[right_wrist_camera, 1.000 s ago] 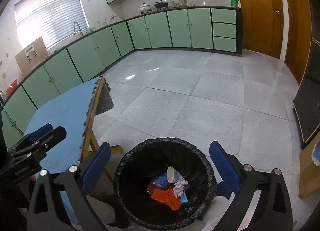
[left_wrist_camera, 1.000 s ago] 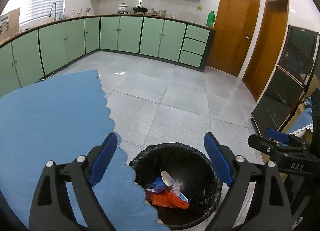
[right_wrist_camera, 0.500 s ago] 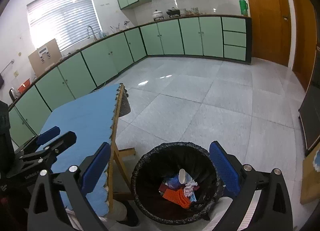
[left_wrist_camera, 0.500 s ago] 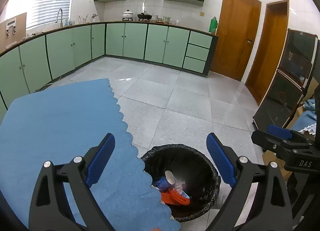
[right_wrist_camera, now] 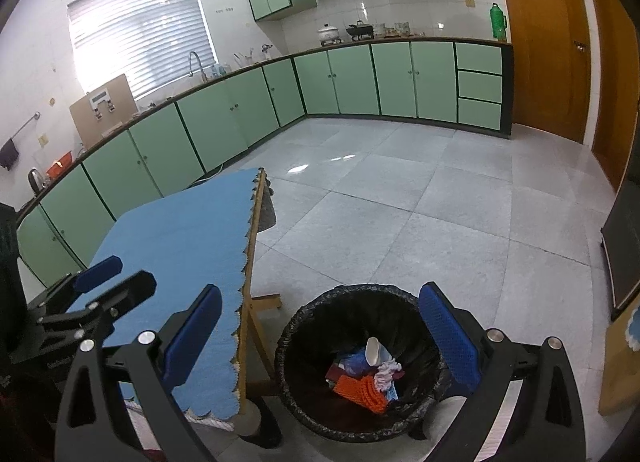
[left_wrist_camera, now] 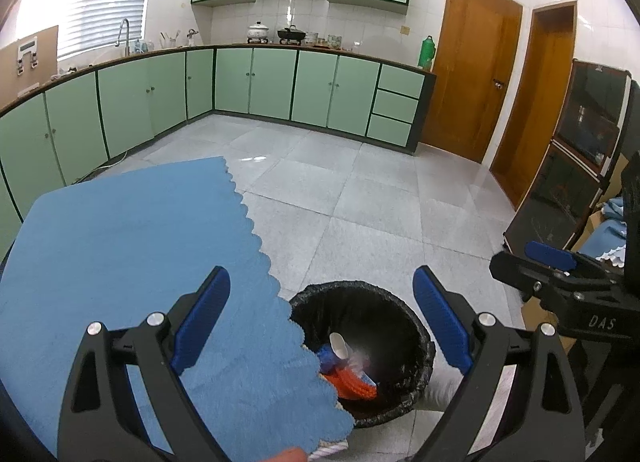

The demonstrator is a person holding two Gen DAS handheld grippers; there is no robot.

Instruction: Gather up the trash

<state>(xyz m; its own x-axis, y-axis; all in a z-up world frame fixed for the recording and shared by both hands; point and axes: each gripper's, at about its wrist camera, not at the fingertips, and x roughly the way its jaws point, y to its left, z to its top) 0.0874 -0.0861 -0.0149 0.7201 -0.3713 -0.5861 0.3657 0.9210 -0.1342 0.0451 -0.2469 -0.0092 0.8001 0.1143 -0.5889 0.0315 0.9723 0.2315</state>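
Left gripper (left_wrist_camera: 320, 318): jaws spread wide, nothing between the blue pads, held above the near edge of the bench (left_wrist_camera: 120, 246) with the bin partly framed between its fingers. Right gripper (right_wrist_camera: 320, 326): likewise wide apart and empty, positioned over the bin (right_wrist_camera: 296, 326) just beside the bench. The bin, lined with a black bag, stands on the tiled floor (right_wrist_camera: 400, 222) against the scalloped edge of the blue bench cover. Inside it lies the collected trash: a white paper cup (right_wrist_camera: 374, 350), an orange ridged piece (right_wrist_camera: 360, 388), crumpled blue and white scraps (right_wrist_camera: 386, 372). The visible bench surface shows no loose litter in either view; a small orange-red shape (left_wrist_camera: 290, 454) at the bottom edge of the left view cannot be identified. Judgement: the deposit step appears complete, with both grippers unloaded above the bin. The next move calls for a check of the bench and floor outside these views for remaining items; should any be found, an approach with jaws kept wide, a closure on the item, and a carry to the bin opening.
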